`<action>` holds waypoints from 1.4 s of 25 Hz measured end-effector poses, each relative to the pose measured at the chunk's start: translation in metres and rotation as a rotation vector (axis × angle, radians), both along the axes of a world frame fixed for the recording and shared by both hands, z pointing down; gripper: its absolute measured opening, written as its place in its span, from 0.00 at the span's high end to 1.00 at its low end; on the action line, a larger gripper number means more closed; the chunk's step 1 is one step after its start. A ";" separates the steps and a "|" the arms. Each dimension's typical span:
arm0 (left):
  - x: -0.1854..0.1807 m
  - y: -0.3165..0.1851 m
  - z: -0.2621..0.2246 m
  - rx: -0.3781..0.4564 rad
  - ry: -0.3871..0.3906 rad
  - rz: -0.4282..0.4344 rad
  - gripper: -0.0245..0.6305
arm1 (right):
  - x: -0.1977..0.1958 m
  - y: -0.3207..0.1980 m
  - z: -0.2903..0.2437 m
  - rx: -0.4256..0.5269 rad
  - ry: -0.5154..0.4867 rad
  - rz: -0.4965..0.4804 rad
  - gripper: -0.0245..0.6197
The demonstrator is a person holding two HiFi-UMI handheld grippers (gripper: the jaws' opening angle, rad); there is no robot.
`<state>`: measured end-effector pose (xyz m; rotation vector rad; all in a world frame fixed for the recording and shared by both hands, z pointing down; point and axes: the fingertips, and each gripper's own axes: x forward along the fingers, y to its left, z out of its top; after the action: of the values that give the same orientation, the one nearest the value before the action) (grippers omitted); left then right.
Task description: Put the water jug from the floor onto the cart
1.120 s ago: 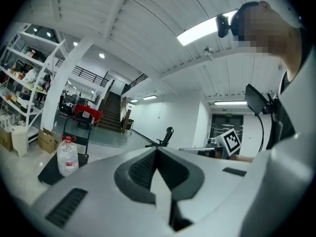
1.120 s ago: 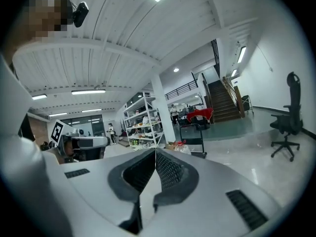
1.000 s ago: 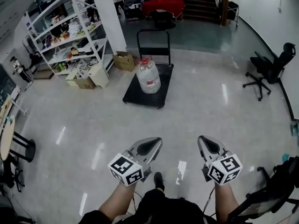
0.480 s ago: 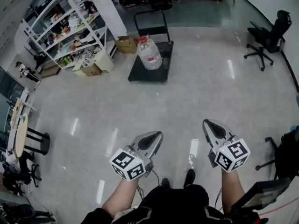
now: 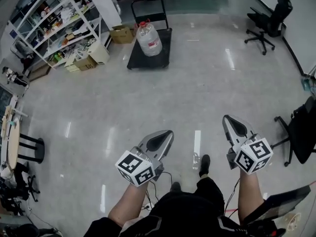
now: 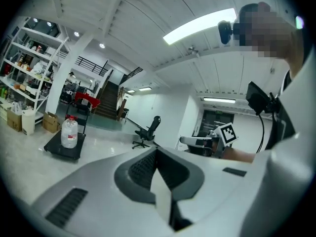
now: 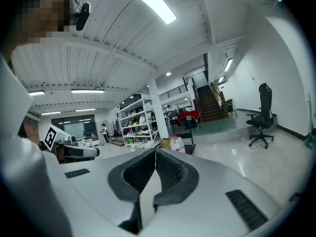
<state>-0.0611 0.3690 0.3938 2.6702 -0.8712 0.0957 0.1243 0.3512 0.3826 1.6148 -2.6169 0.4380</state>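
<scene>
The clear water jug [image 5: 148, 37] with a red cap stands upright on the black platform cart [image 5: 165, 53] far ahead on the floor. The jug [image 6: 69, 133] also shows small at the left of the left gripper view on the cart [image 6: 54, 150], and the jug [image 7: 177, 143] peeks just past the jaws in the right gripper view. My left gripper [image 5: 166, 134] and right gripper [image 5: 228, 118] are both shut and empty, held level near my body, several steps away from the cart.
White shelving [image 5: 54, 28] with cardboard boxes [image 5: 121, 33] stands left of the cart. A black office chair [image 5: 269, 22] is at the far right, another chair [image 5: 298, 132] close at my right. A stool and table [image 5: 19, 147] are at the left.
The cart and jug have shrunk and slid toward the top of the head view as I back away from them. Both grippers stay shut and empty.
</scene>
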 end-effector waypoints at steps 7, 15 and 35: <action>-0.040 0.069 -0.020 0.026 0.040 0.049 0.96 | -0.041 0.098 -0.016 -0.019 0.017 0.053 0.96; -0.017 0.154 -0.036 0.052 0.037 0.060 0.96 | -0.015 0.192 -0.031 0.006 0.013 0.081 0.96; -0.015 0.360 -0.053 0.095 -0.023 0.078 0.96 | -0.026 0.383 -0.032 0.034 0.003 0.072 0.96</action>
<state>-0.0760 0.7288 0.3405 2.7973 -0.7973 0.1063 0.0980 0.7338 0.3504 1.7228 -2.5845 0.3955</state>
